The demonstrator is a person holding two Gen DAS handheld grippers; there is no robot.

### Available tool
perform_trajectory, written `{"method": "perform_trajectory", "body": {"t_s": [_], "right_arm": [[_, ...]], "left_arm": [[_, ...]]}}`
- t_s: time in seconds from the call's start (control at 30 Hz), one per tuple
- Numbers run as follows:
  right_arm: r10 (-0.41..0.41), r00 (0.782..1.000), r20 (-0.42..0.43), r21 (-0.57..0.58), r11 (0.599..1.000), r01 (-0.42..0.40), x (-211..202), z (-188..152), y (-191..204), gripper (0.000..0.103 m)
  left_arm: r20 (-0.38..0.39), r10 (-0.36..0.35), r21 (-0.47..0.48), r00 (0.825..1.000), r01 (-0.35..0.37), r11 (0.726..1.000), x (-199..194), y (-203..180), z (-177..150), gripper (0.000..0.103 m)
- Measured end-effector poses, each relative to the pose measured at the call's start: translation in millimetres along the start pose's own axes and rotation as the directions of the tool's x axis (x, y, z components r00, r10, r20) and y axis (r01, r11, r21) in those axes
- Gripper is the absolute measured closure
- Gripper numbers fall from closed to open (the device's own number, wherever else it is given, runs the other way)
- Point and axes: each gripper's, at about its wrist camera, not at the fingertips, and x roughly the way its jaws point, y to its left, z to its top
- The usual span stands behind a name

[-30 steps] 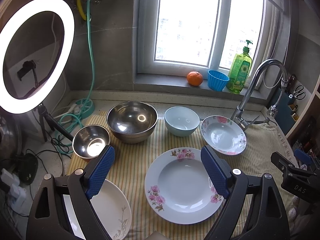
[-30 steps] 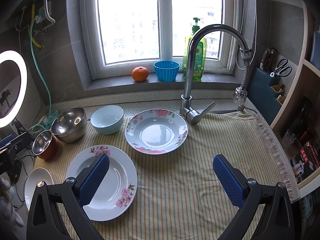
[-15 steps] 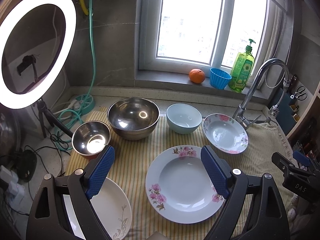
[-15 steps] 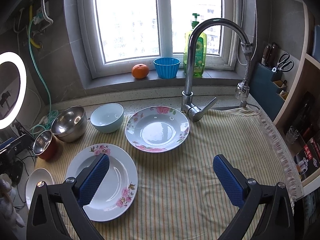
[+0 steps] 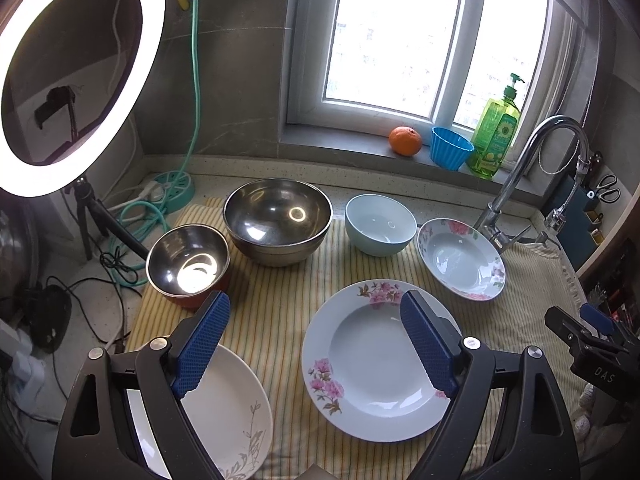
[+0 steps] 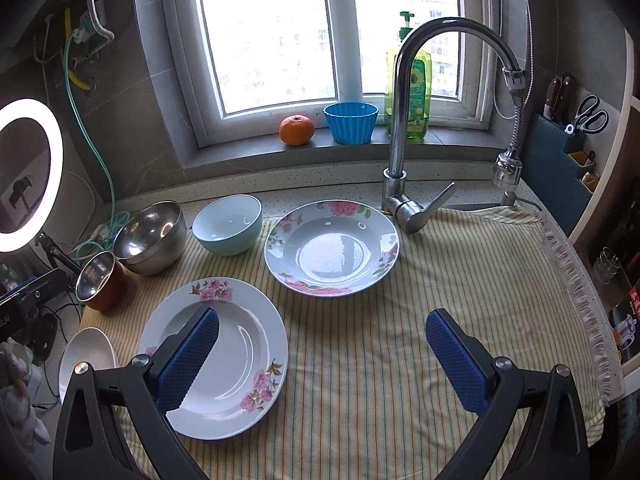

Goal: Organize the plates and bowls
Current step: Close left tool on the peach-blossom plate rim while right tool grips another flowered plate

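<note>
Both grippers are up over the striped yellow cloth (image 6: 460, 264), nothing in either one. Left gripper (image 5: 314, 340): jaws spread wide, empty, blue pads hanging above the gap btwn the plain white plate (image 5: 228, 408) w/ a grey sprig print and the big floral plate (image 5: 376, 364). Right gripper (image 6: 322, 354): jaws also wide apart and empty, left pad over that same big floral plate (image 6: 236, 356), right pad over bare cloth.

Dishes, left to right across the back: small steel bowl w/ red outside (image 5: 188, 262), just beside the large steel bowl (image 5: 278, 226), then the pale blue ceramic bowl (image 5: 380, 224), then a deeper floral plate (image 6: 332, 252) close to the base of the chrome faucet (image 6: 400, 128). White plate sits at the near left corner, partly off the cloth edge afaict.

On the windowsill: an orange (image 6: 296, 130), blue fluted cup (image 6: 351, 122), green soap bottle (image 5: 495, 136). Ring light (image 5: 72, 76) glowing on the left.
</note>
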Motion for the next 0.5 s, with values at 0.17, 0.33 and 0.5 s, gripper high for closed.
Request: {"method": "perform_trajectory", "body": {"t_s": [0.17, 0.33, 0.5], "right_arm": [[0.045, 0.999, -0.027, 0.011, 0.999, -0.044, 10, -3, -3, 0.011], [0.077, 0.995, -0.066, 0.034, 0.997, -0.075, 20, -8, -8, 0.026], [0.12, 0.985, -0.122, 0.067, 0.991, -0.113, 33, -12, -12, 0.045]], "left_arm": [[-0.048, -0.016, -0.043, 0.999, 0.014, 0.999, 10, 12, -5, 0.02], [-0.097, -0.038, -0.082, 0.995, 0.03, 0.996, 20, 22, -10, 0.031], [-0.137, -0.062, -0.1, 0.989, 0.048, 0.994, 29, 27, -15, 0.039]]}}
